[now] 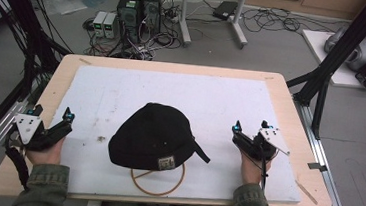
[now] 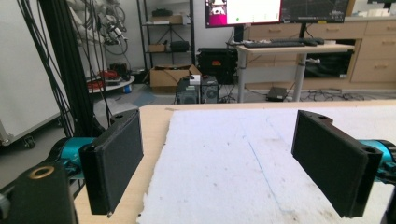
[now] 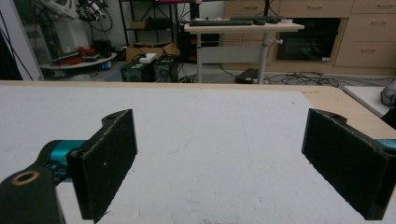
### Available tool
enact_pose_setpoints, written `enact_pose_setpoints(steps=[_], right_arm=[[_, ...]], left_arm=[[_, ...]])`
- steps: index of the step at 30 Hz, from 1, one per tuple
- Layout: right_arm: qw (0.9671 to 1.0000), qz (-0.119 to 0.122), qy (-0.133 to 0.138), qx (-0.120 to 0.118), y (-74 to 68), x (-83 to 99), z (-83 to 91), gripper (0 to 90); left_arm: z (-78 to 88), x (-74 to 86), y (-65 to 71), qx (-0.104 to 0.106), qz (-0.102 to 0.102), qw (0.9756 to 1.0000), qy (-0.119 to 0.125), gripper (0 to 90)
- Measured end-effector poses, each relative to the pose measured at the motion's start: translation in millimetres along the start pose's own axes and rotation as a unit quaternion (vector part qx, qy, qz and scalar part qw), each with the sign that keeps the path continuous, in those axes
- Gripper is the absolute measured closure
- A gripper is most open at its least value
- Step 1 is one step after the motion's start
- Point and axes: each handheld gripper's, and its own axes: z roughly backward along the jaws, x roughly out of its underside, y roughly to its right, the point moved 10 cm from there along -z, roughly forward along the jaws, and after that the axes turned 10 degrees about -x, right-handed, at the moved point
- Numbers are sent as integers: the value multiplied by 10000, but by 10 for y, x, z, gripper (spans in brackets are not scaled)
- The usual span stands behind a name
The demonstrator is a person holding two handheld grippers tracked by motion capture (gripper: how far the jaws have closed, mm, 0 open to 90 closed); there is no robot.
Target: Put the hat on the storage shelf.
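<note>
A black cap (image 1: 152,135) lies on the white mat (image 1: 196,99), near the table's front middle, with a small patch on its front and a strap sticking out to the right. A thin tan ring (image 1: 157,181) lies partly under its near edge. My left gripper (image 1: 52,113) rests at the mat's left edge, open, nothing between its pads (image 2: 116,158). Right of the cap, my right gripper (image 1: 250,127) stands open over bare mat, its pads (image 3: 109,158) wide apart. Both are well clear of the cap.
The wooden table (image 1: 51,91) borders the mat on all sides. Black frame posts (image 1: 335,56) stand at the right and left. Computer boxes and cables (image 1: 138,14) sit on the floor beyond the far edge. A small dark speck (image 1: 101,137) lies left of the cap.
</note>
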Motion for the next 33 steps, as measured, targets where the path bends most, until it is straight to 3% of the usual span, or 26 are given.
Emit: enact_pose_setpoints(steps=[7,16,33], right_arm=[[10000,-44,70,50,35,-23,33,94],[10000,4,35,54,53,-12,16,94],[9999,-117,11,28,69,-4,15,94]], left_arm=[[7,2,-37,-49,120,9999,-48,168],[0,8,-38,-21,132,9999,-78,175],[8,3,-34,9,133,9999,-89,180]])
